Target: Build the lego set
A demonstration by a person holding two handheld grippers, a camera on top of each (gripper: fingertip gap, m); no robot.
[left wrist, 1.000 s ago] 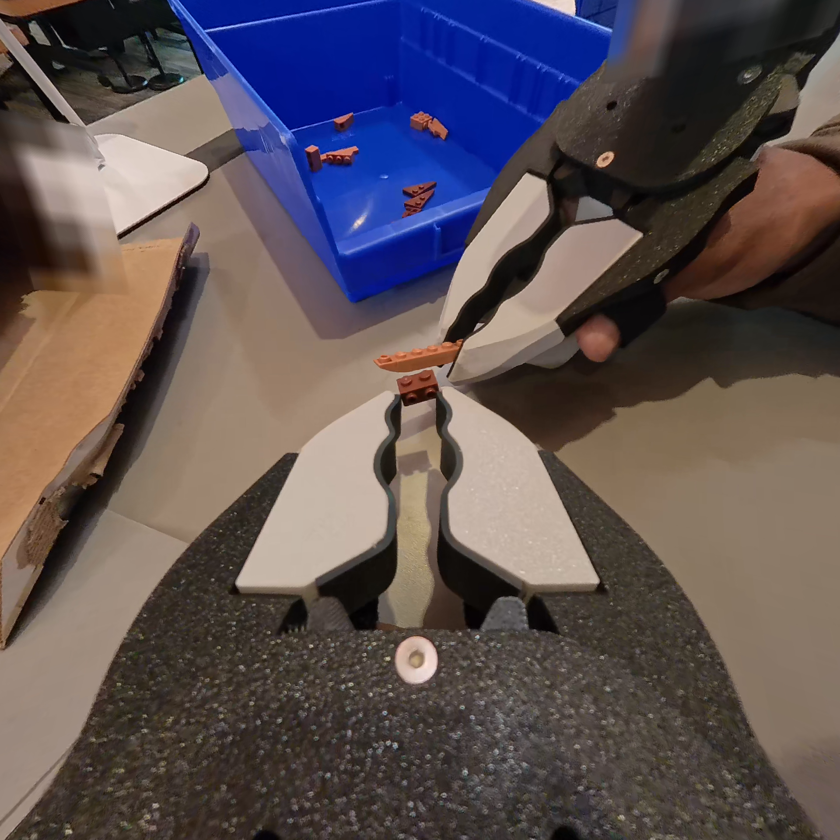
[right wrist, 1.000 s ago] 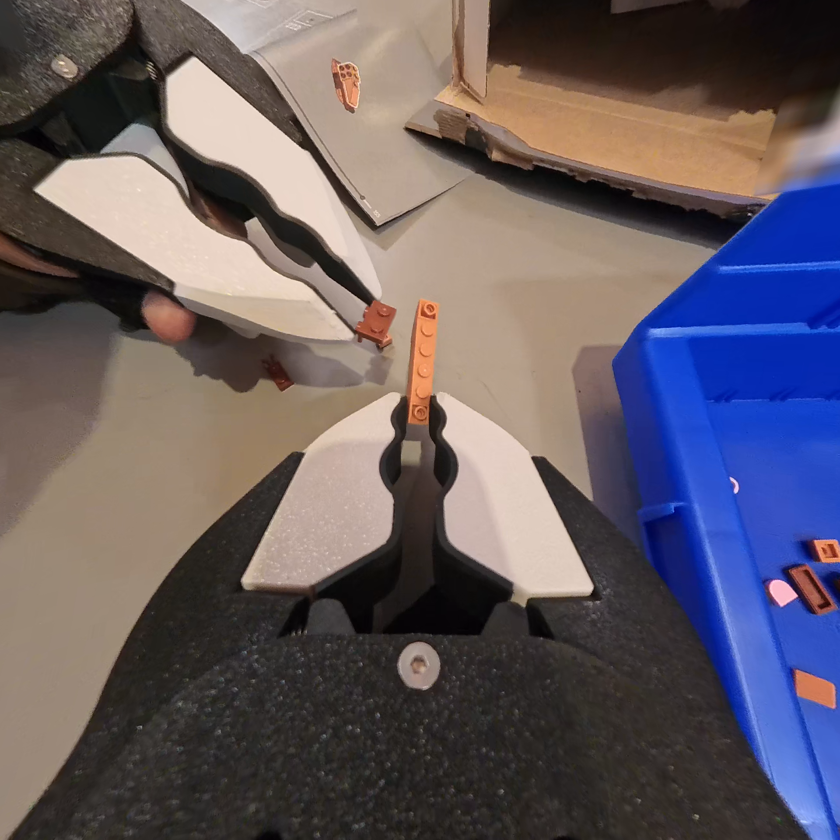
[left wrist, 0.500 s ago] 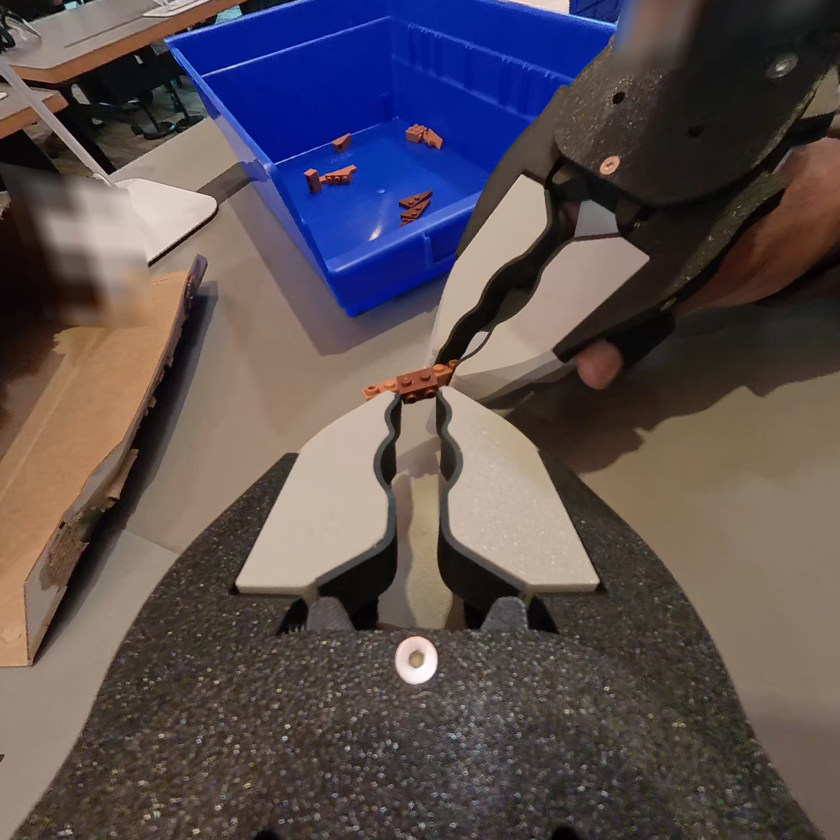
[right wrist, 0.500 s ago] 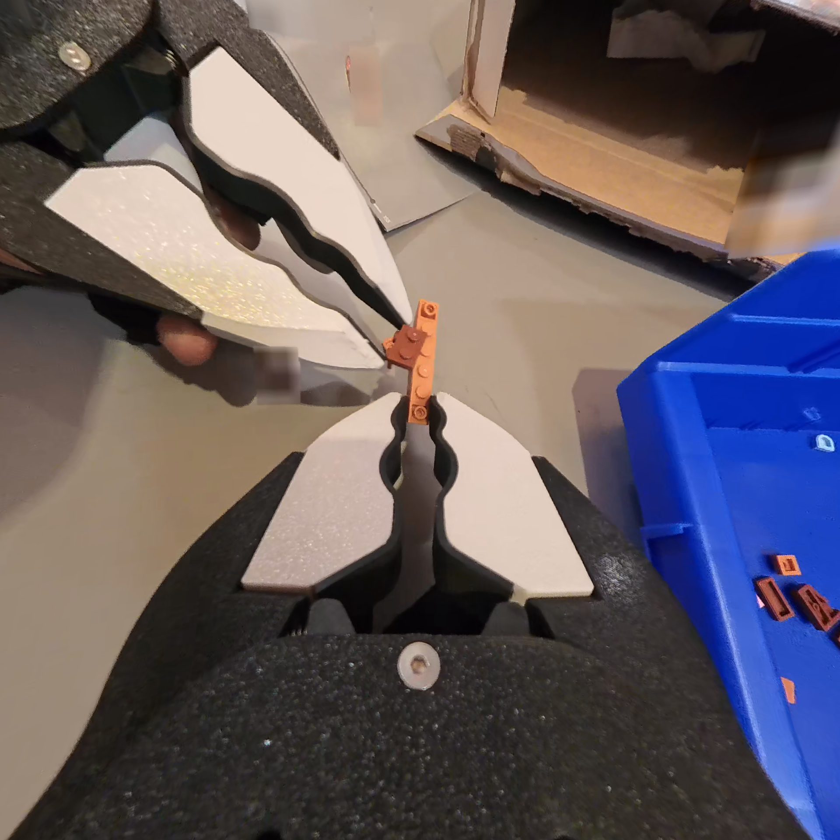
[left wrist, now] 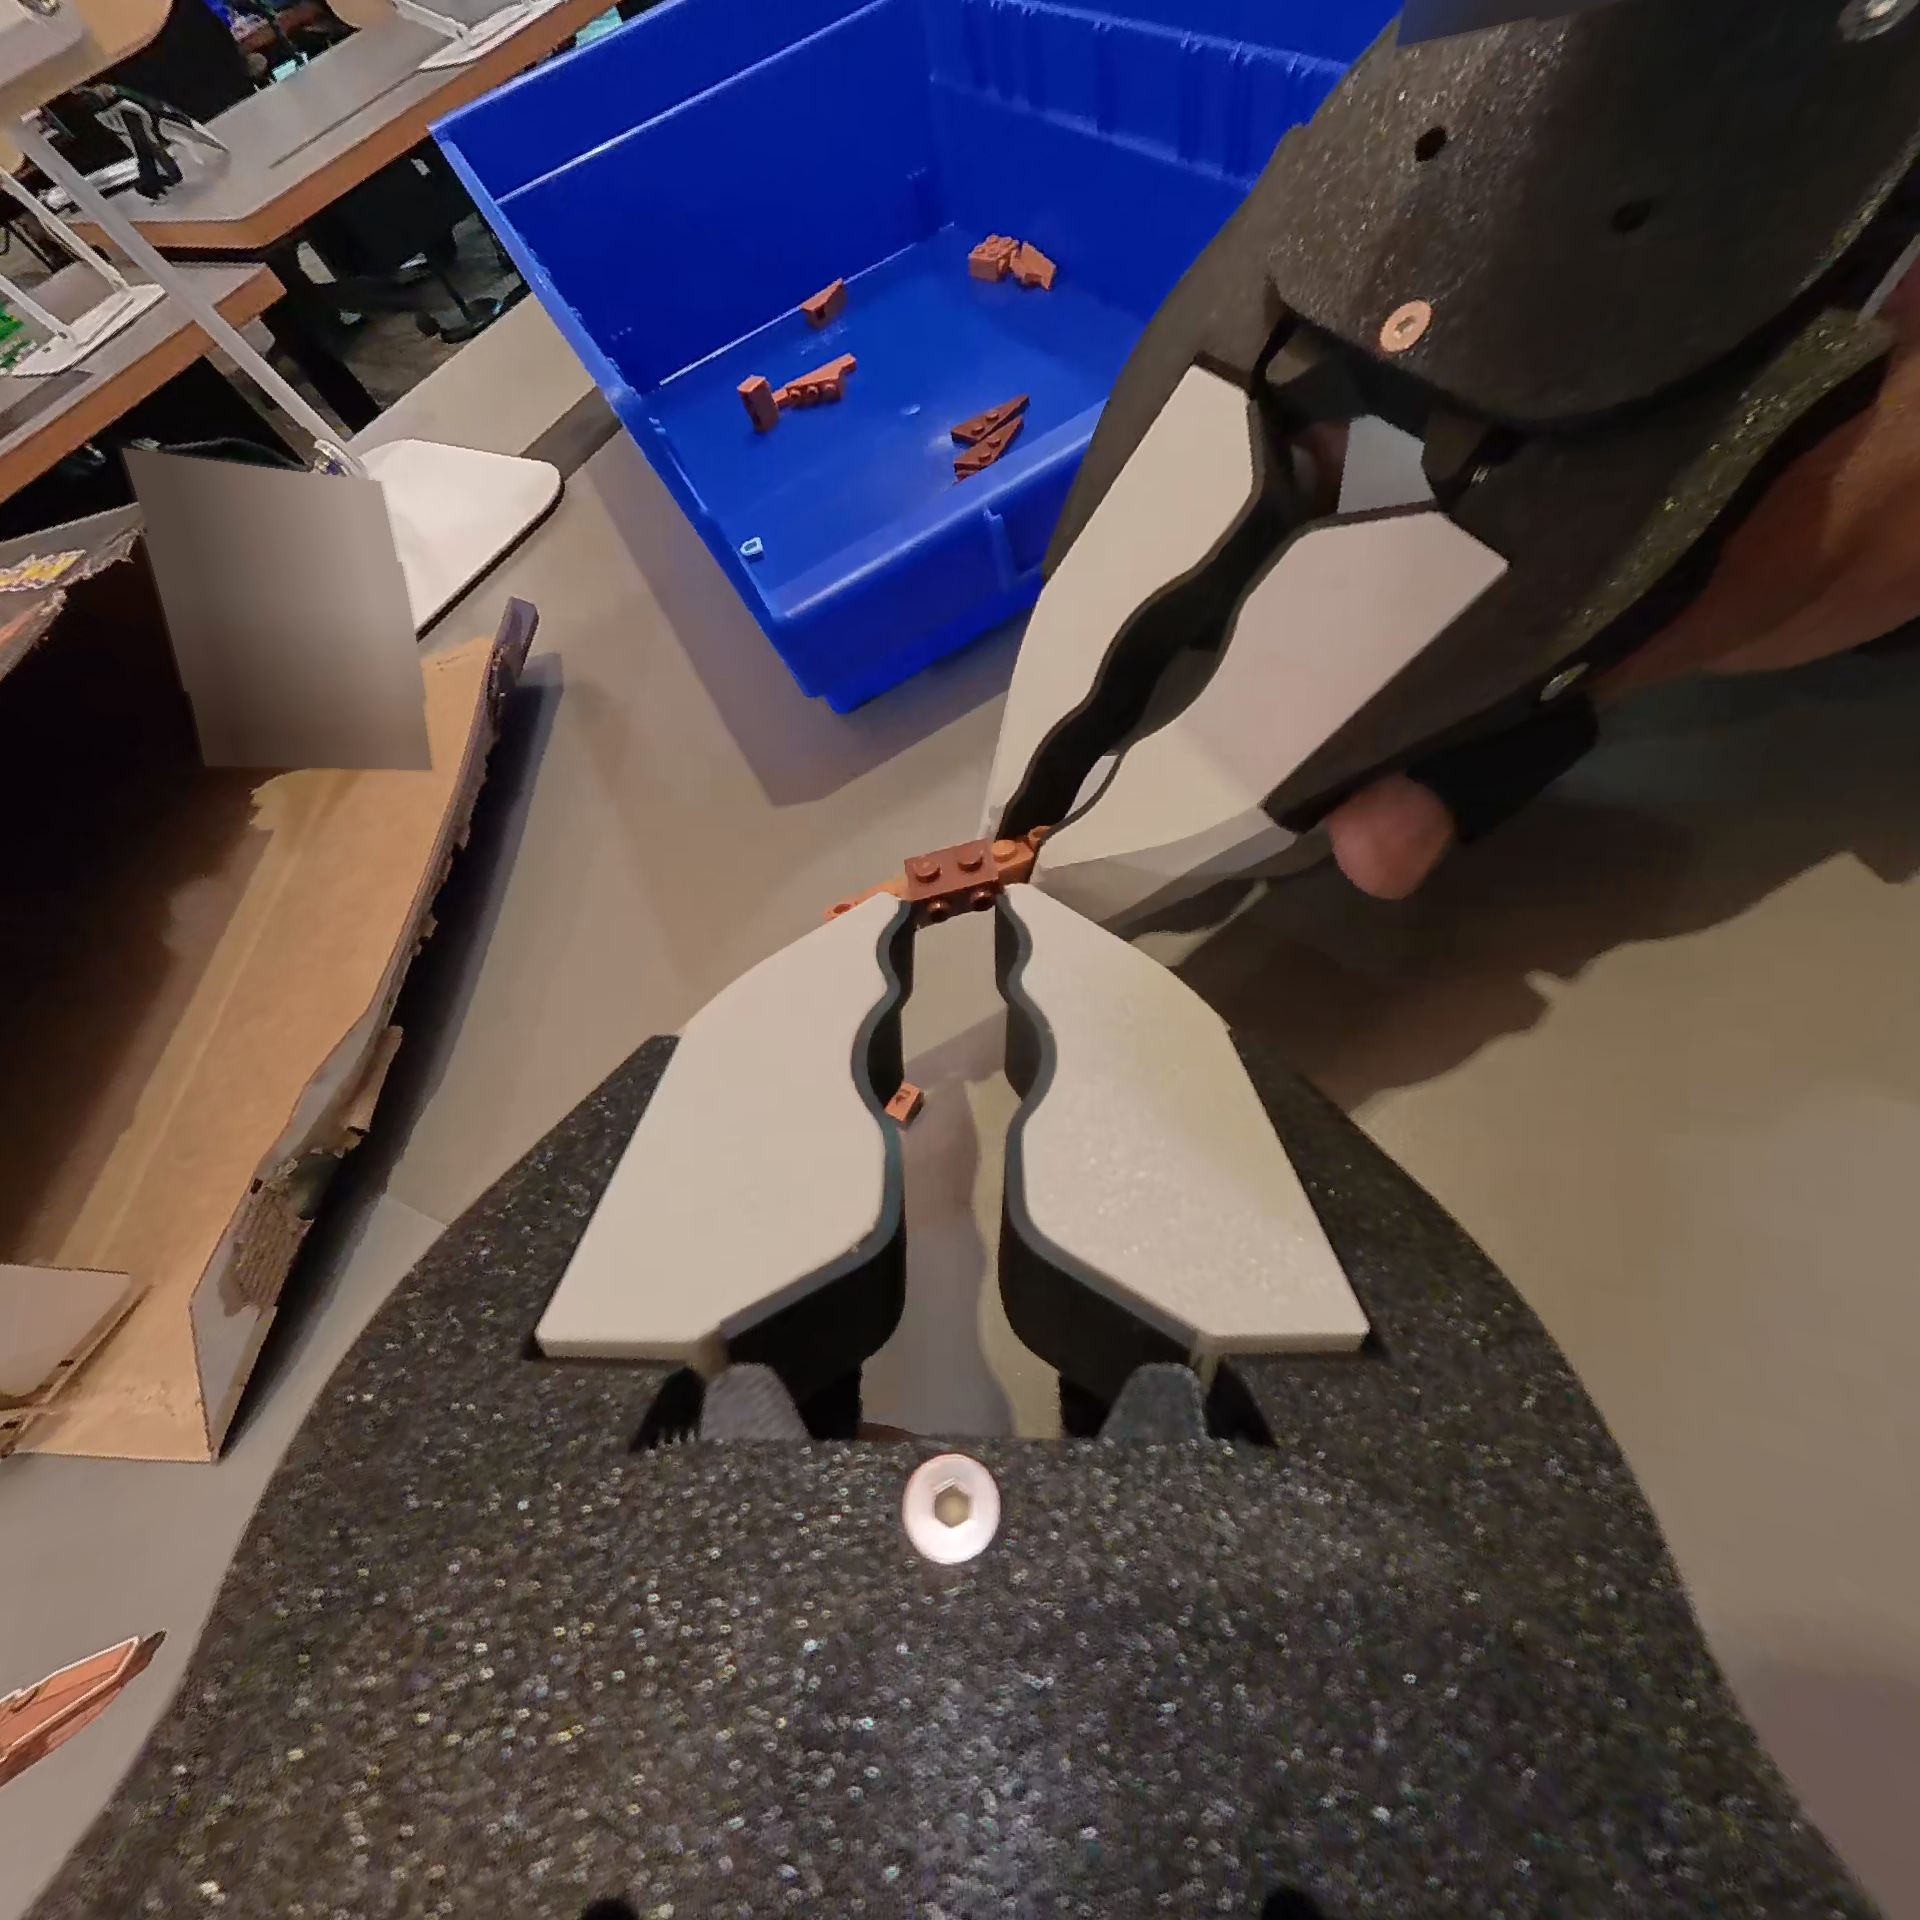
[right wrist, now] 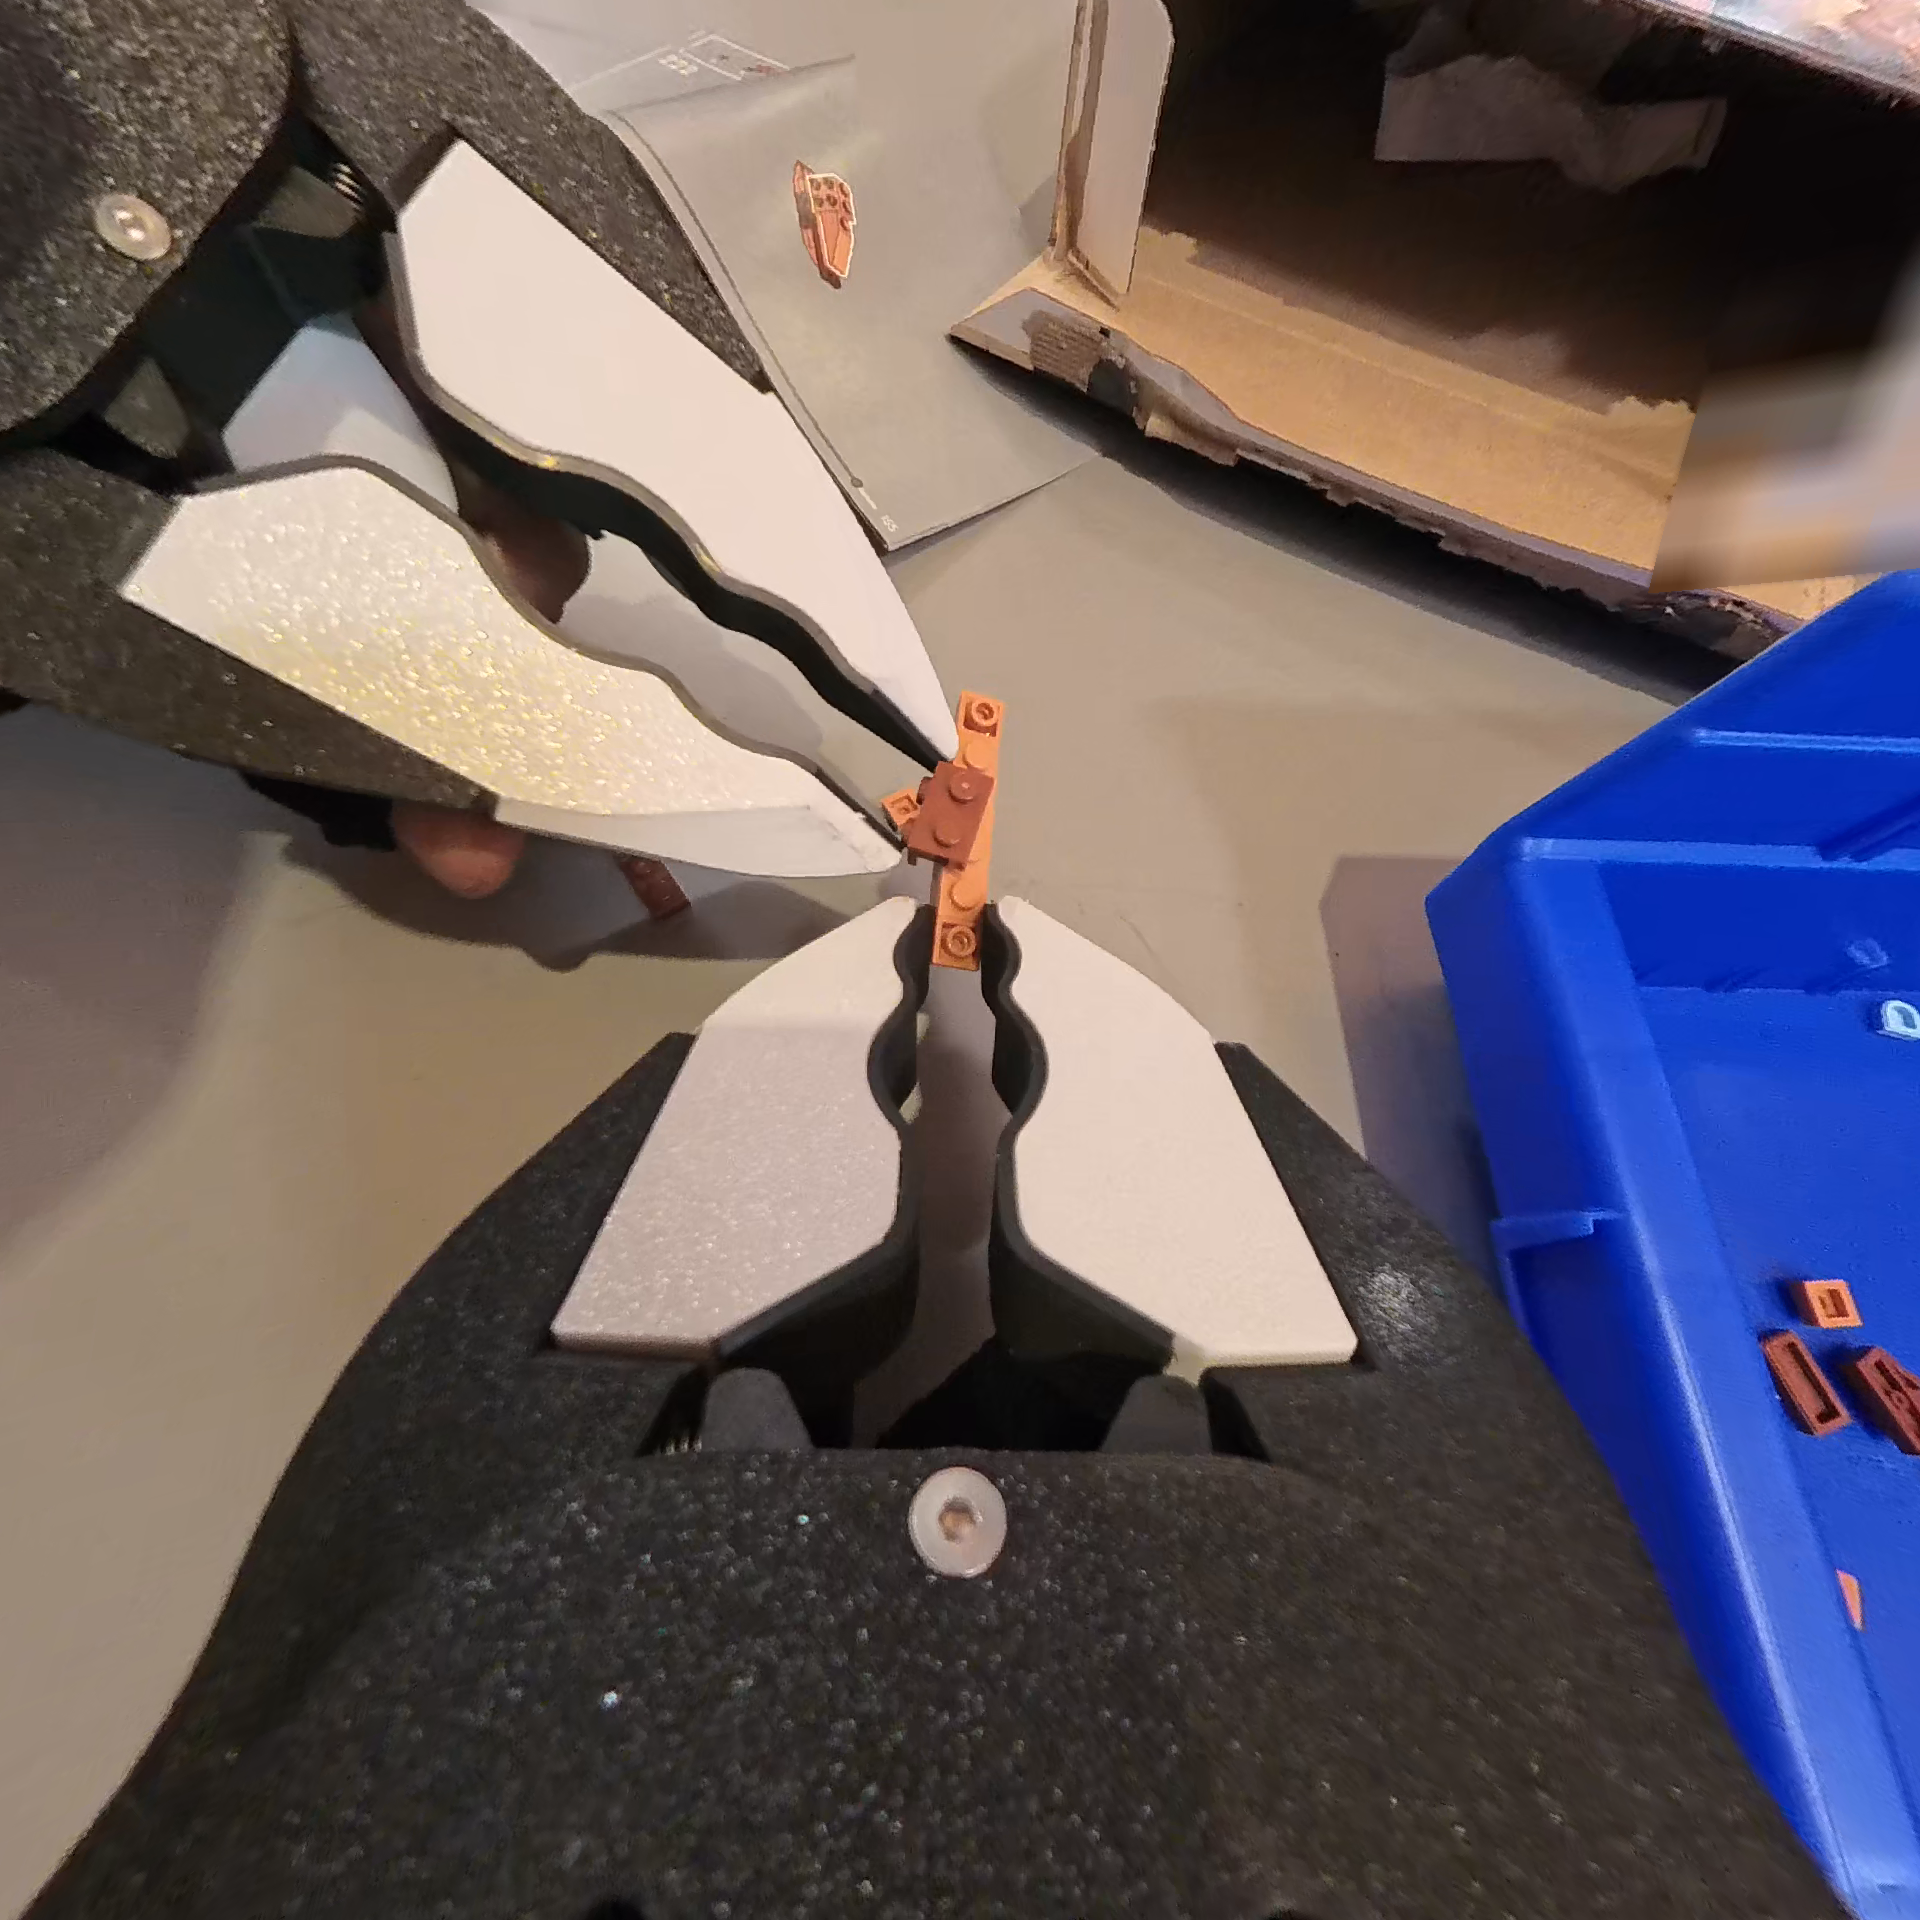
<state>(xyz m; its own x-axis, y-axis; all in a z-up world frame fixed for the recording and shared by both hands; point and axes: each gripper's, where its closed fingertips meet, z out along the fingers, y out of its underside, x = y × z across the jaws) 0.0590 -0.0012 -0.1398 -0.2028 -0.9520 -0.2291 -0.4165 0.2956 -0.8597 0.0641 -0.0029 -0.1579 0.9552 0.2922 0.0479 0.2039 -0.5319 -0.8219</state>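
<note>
My left gripper [left wrist: 951, 906] is shut on a small reddish-brown brick [left wrist: 961, 878], pinched at the fingertips. My right gripper [right wrist: 958, 920] is shut on one end of a long orange plate [right wrist: 958, 935], which stands out forward from its tips. The brown brick [right wrist: 954, 810] sits against the middle of the plate's studded face. In the left wrist view the right gripper [left wrist: 1013, 831] comes in from the upper right, and the plate [left wrist: 1023, 860] runs behind the brick. In the right wrist view the left gripper [right wrist: 914, 800] comes in from the upper left. Both are held above the grey table.
A blue bin [left wrist: 727, 208] with several brown pieces stands beyond the grippers; it also shows at the right in the right wrist view [right wrist: 1558, 1039]. A torn cardboard box [left wrist: 208, 987] lies at the left. An instruction sheet [right wrist: 810, 312] and a loose brown piece [right wrist: 660, 883] lie on the table. The tips of both grippers are at nearly the same place.
The brown brick in my left gripper was apart from the orange plate and has moved onto its middle. Both grasps have held steady.
</note>
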